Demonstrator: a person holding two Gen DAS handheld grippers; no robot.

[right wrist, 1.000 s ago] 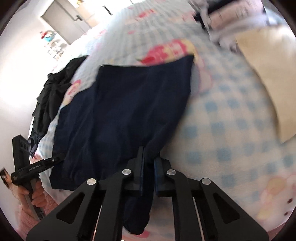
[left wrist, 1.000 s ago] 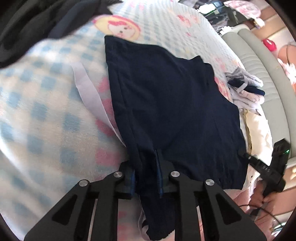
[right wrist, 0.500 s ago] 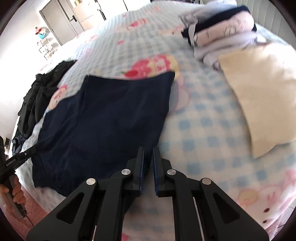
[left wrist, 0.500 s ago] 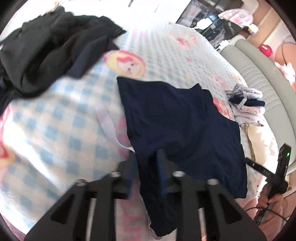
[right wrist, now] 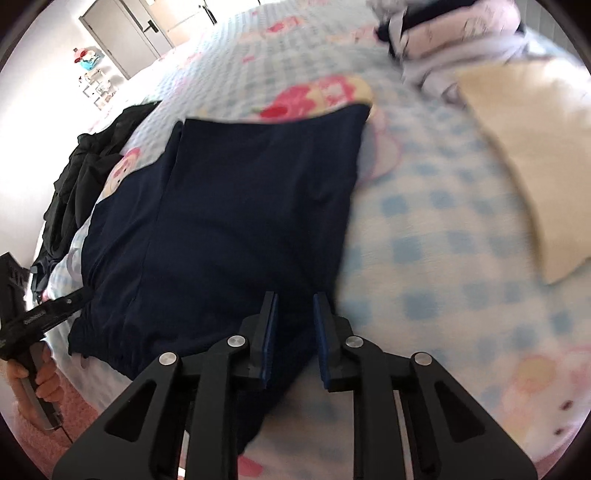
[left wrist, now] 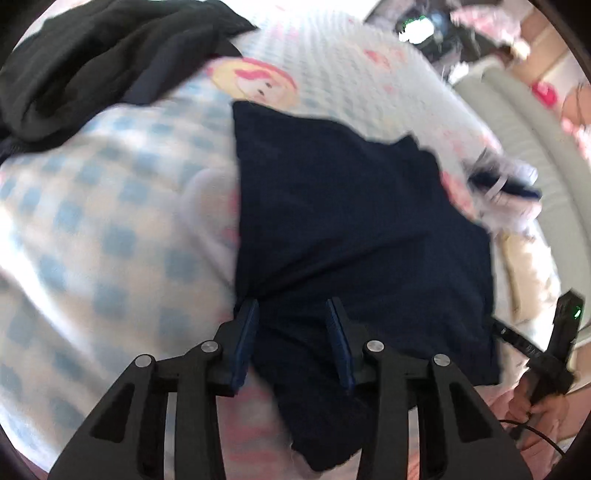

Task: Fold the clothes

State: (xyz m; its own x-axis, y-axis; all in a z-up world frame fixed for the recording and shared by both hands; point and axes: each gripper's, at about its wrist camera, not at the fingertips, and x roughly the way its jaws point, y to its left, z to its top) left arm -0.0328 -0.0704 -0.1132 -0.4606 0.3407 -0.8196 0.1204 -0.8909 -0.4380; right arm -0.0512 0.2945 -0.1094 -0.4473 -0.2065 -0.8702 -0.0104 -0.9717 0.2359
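Note:
A navy garment (left wrist: pixel 351 221) lies spread flat on the checked blanket (left wrist: pixel 110 221), its near hem drooping over the bed's edge. My left gripper (left wrist: pixel 291 314) is open at the hem's left corner; loose cloth lies between the jaws. In the right wrist view the same navy garment (right wrist: pixel 251 206) stretches away from my right gripper (right wrist: pixel 295 306). That gripper is open over the hem's right corner, not pinching it.
A black clothes pile (left wrist: pixel 92 55) sits far left on the bed. A folded white-and-navy stack (right wrist: pixel 454 33) and a cream folded cloth (right wrist: pixel 532 155) lie to the right. A hand (left wrist: pixel 535 406) holds the other gripper's handle. A grey padded headboard (left wrist: pixel 535 122) borders the right.
Both grippers were shut on the garment's near hem a second ago. Now both have opened and let it go, and the garment rests flat on the blanket.

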